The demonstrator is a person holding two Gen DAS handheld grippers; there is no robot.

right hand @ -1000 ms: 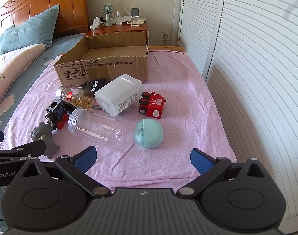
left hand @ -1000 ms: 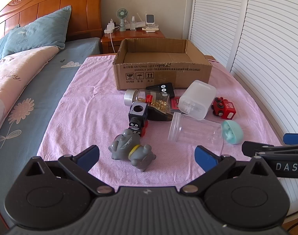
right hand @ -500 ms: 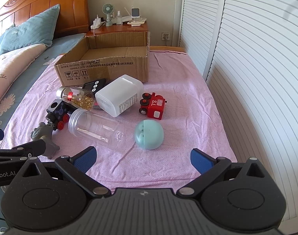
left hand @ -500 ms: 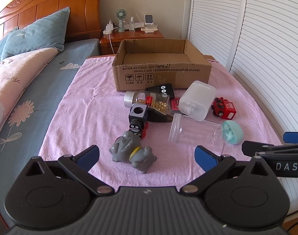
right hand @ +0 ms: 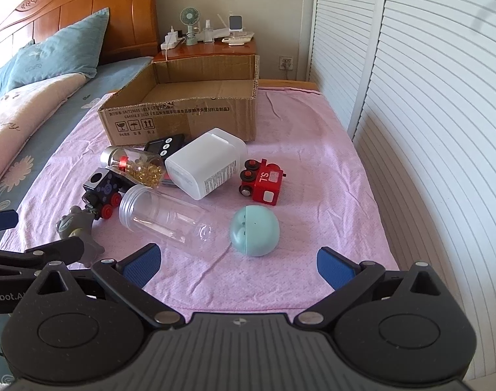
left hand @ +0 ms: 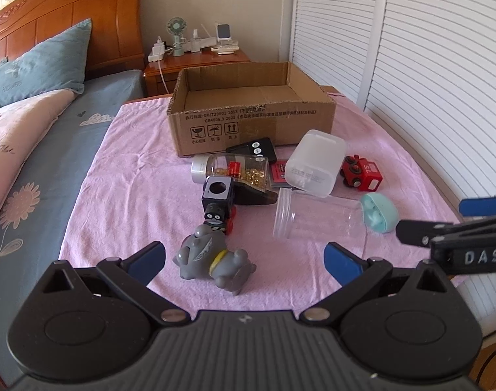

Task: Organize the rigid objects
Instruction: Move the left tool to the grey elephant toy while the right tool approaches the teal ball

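An open cardboard box [left hand: 252, 120] stands at the far side of a pink cloth [left hand: 133, 195]. In front of it lie a grey animal toy [left hand: 212, 260], a black toy train [left hand: 218, 205], a bottle of gold capsules [left hand: 231, 171], a black device [left hand: 252, 148], a white container [left hand: 314, 163], a clear jar [left hand: 316, 218], a teal ball [left hand: 378, 211] and a red toy train [left hand: 362, 172]. My left gripper [left hand: 244, 260] is open around the grey toy, short of it. My right gripper [right hand: 238, 264] is open, just before the teal ball [right hand: 254, 229] and clear jar [right hand: 166, 216].
A bed with blue pillow [left hand: 42, 71] and quilt lies left. A wooden nightstand [left hand: 195, 62] with a fan and chargers stands behind the box. White louvred doors [left hand: 427, 65] run along the right. The cloth's front edge is just ahead of both grippers.
Both grippers have stayed open and almost still. The left view has shifted slightly, and the grey toy sits a touch nearer.
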